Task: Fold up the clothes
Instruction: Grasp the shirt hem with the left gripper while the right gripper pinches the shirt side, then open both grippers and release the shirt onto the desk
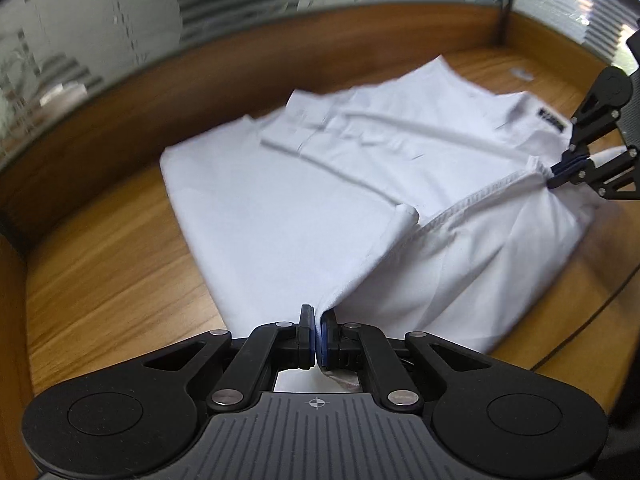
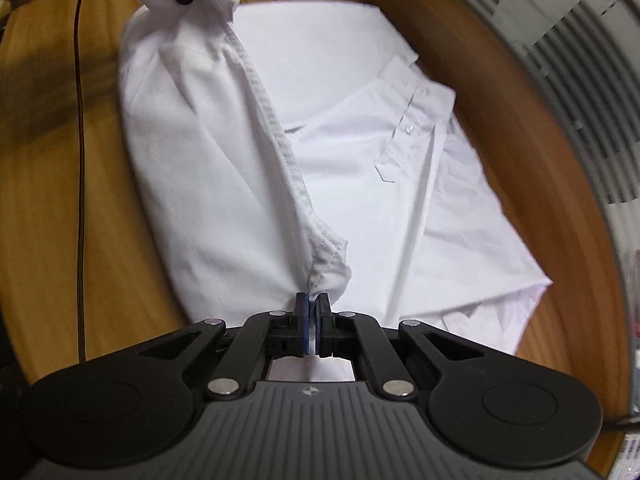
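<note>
- Left gripper (image 1: 317, 330) fingers pinch one end of the white shirt (image 1: 280, 200) hem, lifted off the wooden tabletop (image 1: 100, 272).
- Right gripper (image 2: 312, 326) fingers clamp the other end, hem stretched between them.
- Shirt body lies partly folded, button placket (image 2: 408, 120) up.
- Dark cable (image 2: 80, 160) runs just beside it.

The left gripper (image 1: 317, 334) is clamped tight on cloth at the near left; the right gripper (image 2: 312, 326) is likewise pinched closed on cloth, well apart.
</note>
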Action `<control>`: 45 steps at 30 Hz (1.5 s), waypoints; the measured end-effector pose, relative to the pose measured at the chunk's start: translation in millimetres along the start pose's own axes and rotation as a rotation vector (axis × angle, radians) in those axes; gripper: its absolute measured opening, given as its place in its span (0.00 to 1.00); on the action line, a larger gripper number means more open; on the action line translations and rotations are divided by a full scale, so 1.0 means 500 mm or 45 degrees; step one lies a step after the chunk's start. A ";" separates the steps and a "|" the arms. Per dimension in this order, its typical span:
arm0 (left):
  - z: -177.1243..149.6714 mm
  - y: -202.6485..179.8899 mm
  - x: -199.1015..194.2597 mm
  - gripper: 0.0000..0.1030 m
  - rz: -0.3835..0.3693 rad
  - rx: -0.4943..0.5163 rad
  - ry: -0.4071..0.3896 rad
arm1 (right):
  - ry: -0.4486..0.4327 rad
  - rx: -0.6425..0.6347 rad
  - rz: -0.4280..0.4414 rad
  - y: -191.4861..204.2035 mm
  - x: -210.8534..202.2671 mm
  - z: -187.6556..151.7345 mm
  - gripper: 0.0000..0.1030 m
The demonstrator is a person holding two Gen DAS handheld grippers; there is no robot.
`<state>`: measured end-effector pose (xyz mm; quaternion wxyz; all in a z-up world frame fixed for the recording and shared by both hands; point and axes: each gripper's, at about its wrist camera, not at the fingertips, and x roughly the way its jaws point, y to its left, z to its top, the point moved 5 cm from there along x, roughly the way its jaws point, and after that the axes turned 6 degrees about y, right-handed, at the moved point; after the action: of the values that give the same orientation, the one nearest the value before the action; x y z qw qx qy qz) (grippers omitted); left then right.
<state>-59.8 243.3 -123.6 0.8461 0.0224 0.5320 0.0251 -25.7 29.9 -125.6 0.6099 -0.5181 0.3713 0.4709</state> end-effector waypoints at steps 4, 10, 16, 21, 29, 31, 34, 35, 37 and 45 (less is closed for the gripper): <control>0.003 0.020 0.071 0.22 0.004 -0.022 0.093 | 0.041 0.019 0.060 -0.020 0.063 0.012 0.04; -0.002 0.051 0.077 0.31 -0.024 -0.157 0.001 | 0.030 0.102 0.054 -0.014 0.095 0.006 0.16; -0.006 0.102 -0.030 0.55 -0.046 -0.364 -0.245 | -0.034 0.438 -0.119 -0.054 0.055 -0.022 0.68; -0.024 0.100 -0.075 0.55 -0.052 -0.483 -0.297 | -0.147 0.787 -0.251 -0.068 -0.035 -0.046 0.82; -0.014 0.138 -0.070 0.55 -0.069 -0.576 -0.278 | -0.201 0.914 -0.258 -0.016 -0.092 -0.058 0.82; -0.008 0.135 -0.063 0.55 -0.079 -0.537 -0.245 | -0.170 0.923 -0.246 -0.006 -0.089 -0.061 0.82; -0.010 0.105 -0.045 0.53 -0.130 -0.477 -0.197 | -0.148 0.988 -0.202 0.001 -0.084 -0.068 0.82; -0.012 0.090 -0.035 0.50 -0.148 -0.450 -0.184 | -0.159 1.010 -0.189 0.003 -0.084 -0.070 0.82; -0.017 0.068 -0.012 0.37 -0.121 -0.410 -0.153 | -0.174 1.050 -0.159 0.006 -0.084 -0.073 0.82; -0.072 0.077 0.010 0.36 0.033 -0.419 -0.128 | -0.132 1.357 -0.306 -0.035 -0.067 -0.174 0.82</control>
<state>-90.6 282.6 -141.3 0.8635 -0.1082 0.4773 0.1216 -15.5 -62.4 -105.2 0.8549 -0.1522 0.4660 0.1695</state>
